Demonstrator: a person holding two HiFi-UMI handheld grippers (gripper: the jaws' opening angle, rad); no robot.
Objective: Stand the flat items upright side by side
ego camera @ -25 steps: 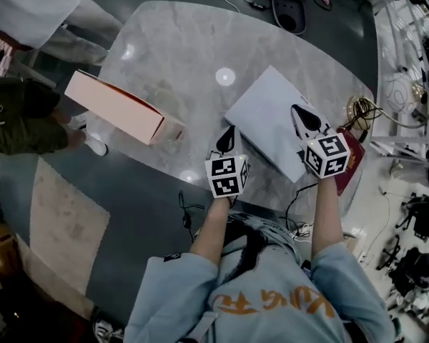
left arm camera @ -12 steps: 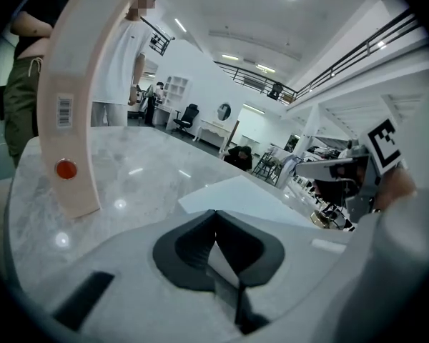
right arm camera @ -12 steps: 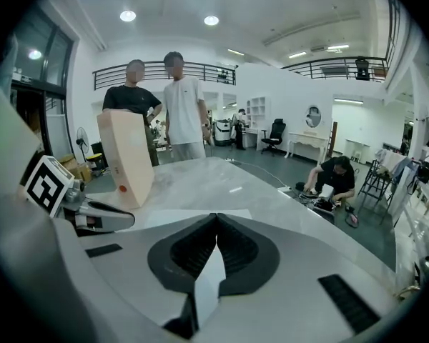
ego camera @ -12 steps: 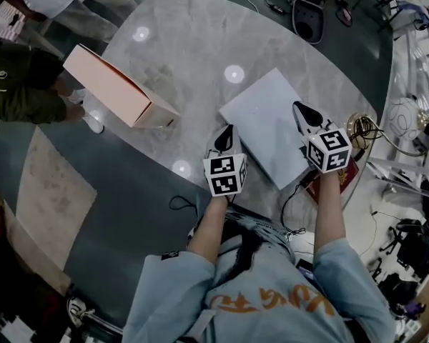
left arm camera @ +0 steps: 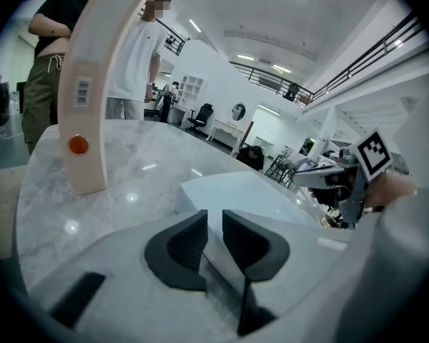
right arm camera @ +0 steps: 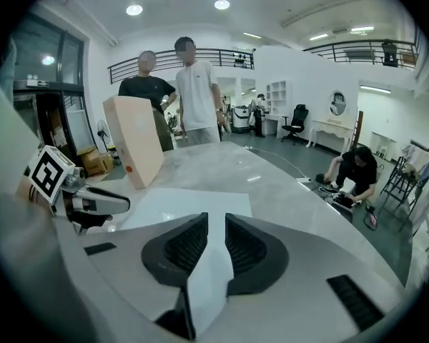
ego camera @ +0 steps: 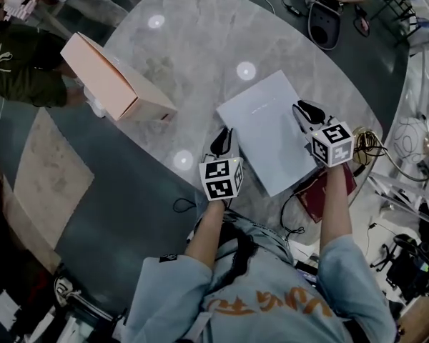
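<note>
Around the white board (ego camera: 261, 123), arms outstretched — left gripper (ego camera: 225, 137) and right gripper (ego camera: 304, 108) opening, its edges between jaws.

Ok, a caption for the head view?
Pink box upright, white box flat on marble table; left gripper and right gripper, jaws opening around its edges.

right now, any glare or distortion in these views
head view: dim, with bright glare spots on the marble table; left gripper view: fisheye bends the pink box into an arc, corners black; right gripper view: same black corners, scene evenly lit.
</note>
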